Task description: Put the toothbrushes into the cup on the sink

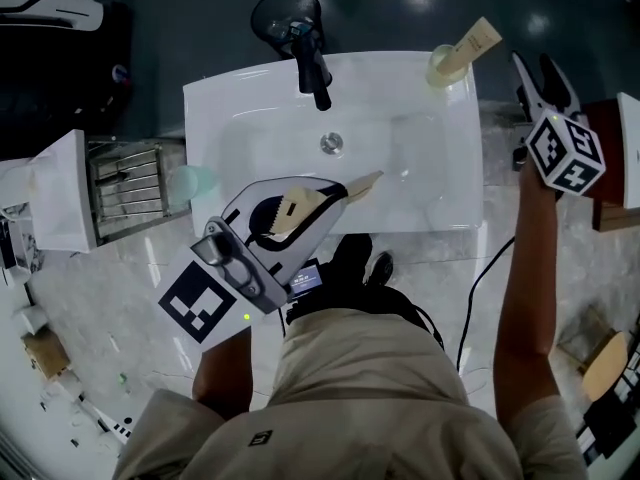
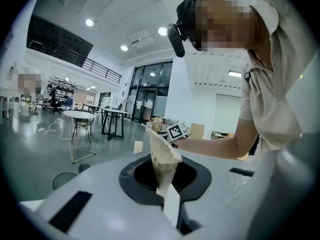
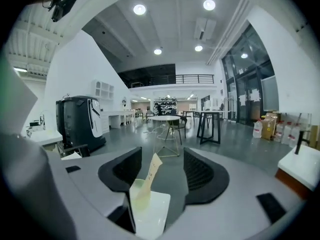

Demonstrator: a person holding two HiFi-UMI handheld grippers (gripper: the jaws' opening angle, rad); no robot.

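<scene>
My left gripper has its fingers pinched narrow on a wrapped toothbrush, which juts out past the tips over the front of the sink. My right gripper is off the sink's right rim with its fingers spread wide and nothing held. The cup sits on the sink's far right corner, just ahead of those fingers and untouched, with a second toothbrush leaning in it.
</scene>
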